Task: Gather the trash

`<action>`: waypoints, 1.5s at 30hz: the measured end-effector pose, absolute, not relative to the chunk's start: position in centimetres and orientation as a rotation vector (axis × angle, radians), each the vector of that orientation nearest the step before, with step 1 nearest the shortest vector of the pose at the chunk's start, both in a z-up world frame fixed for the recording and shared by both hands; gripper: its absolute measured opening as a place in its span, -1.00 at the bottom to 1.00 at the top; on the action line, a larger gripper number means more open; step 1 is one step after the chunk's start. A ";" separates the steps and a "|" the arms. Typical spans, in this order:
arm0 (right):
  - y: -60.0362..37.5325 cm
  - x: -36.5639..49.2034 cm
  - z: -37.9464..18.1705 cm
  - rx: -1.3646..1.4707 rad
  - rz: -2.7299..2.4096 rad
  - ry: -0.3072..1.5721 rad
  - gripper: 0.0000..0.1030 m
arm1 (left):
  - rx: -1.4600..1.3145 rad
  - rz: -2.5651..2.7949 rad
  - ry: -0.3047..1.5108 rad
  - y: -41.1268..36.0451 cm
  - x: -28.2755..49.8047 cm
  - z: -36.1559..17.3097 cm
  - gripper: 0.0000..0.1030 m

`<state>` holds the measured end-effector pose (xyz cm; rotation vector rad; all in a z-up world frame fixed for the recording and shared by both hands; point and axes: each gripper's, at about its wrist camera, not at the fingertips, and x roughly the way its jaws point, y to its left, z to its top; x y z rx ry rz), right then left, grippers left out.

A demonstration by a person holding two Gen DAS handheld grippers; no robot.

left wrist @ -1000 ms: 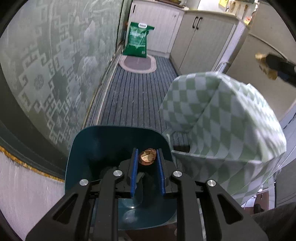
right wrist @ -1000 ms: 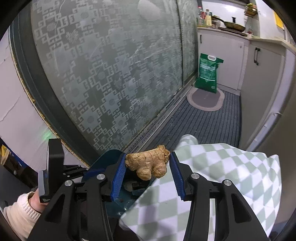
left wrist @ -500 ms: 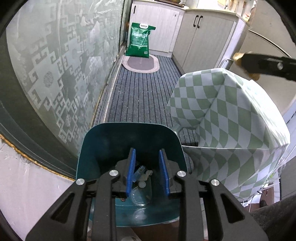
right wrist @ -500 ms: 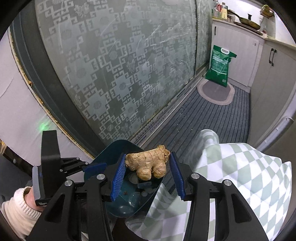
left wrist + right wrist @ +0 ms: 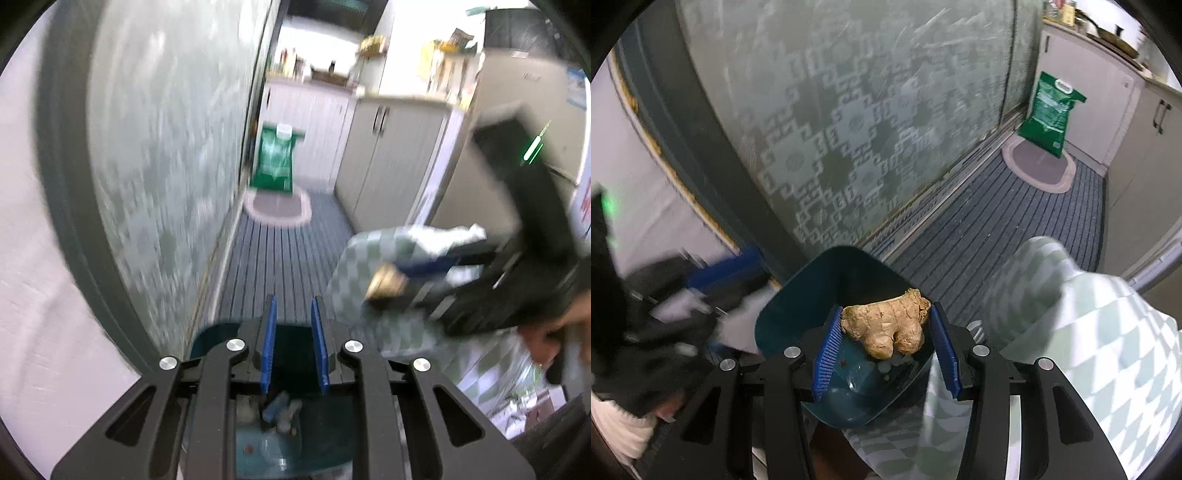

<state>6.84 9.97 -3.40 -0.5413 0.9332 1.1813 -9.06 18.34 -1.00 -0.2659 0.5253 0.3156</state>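
A dark teal trash bin (image 5: 849,280) stands below both grippers, with bits of trash on its bottom (image 5: 280,410). My right gripper (image 5: 884,325) is shut on a piece of ginger root (image 5: 886,326) and holds it over the bin's open mouth. The ginger also shows in the left wrist view (image 5: 386,286), blurred, between the right gripper's blue pads. My left gripper (image 5: 293,332) is empty, its blue pads apart, above the bin's near side (image 5: 210,336). The left wrist view is motion-blurred.
A green-and-white checked cloth (image 5: 1108,332) hangs over something right of the bin. A patterned glass sliding door (image 5: 868,129) runs along the left. A striped floor mat (image 5: 997,229), an oval rug and a green bag (image 5: 1051,114) lie beyond, with white cabinets (image 5: 388,158) at the back.
My left gripper let a brown scrap go into the bin, then lifted and tilted up. My right gripper carried the ginger from beside the cloth to above the bin.
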 end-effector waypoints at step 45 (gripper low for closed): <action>2.3 6.3 1.4 -0.389 1.098 0.770 0.48 | -0.146 0.259 0.304 11.5 -11.7 6.9 0.83</action>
